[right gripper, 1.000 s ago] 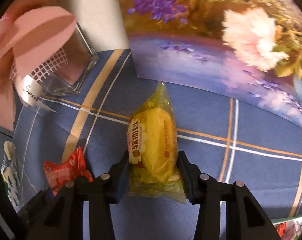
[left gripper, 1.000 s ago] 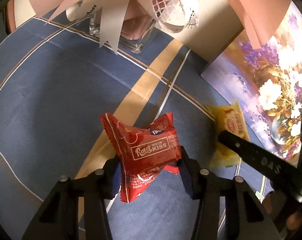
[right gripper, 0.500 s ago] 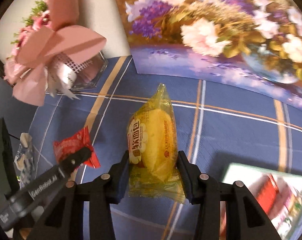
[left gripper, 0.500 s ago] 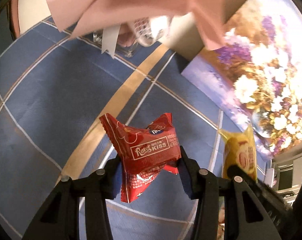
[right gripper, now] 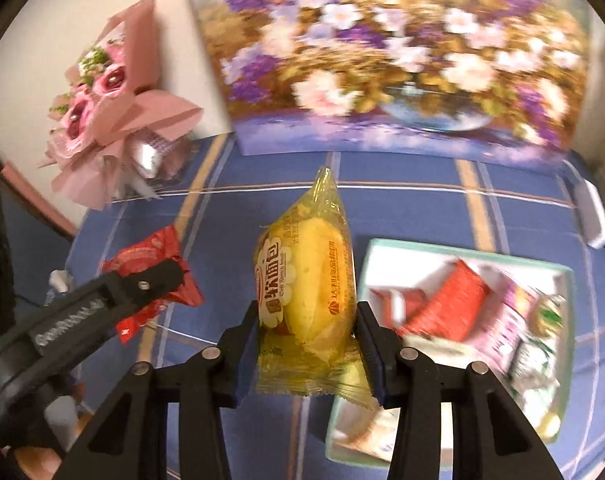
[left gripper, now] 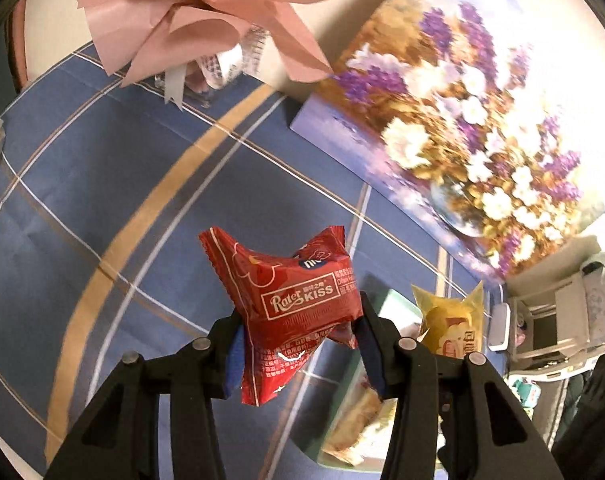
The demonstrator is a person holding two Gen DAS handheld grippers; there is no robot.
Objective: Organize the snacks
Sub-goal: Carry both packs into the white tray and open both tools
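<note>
Clamping a red crinkly foil snack packet [left gripper: 298,300], the left gripper [left gripper: 298,344] hangs left of the mint-rimmed snack tray [right gripper: 462,250]; the right gripper [right gripper: 306,344] pinches a yellow plastic-wrapped bread [right gripper: 306,280] beside it. Slick wrappers could slip and miss the tray.

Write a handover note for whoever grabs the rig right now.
Left hand-held gripper: shut on the red snack pack, held above the blue tablecloth.
Right hand-held gripper: shut on the yellow bread pack, also held off the cloth.
Tray: on the cloth to the right, already holding several snacks.
Done: both packs picked up.
Left: carry both packs to the tray and release them.
</note>
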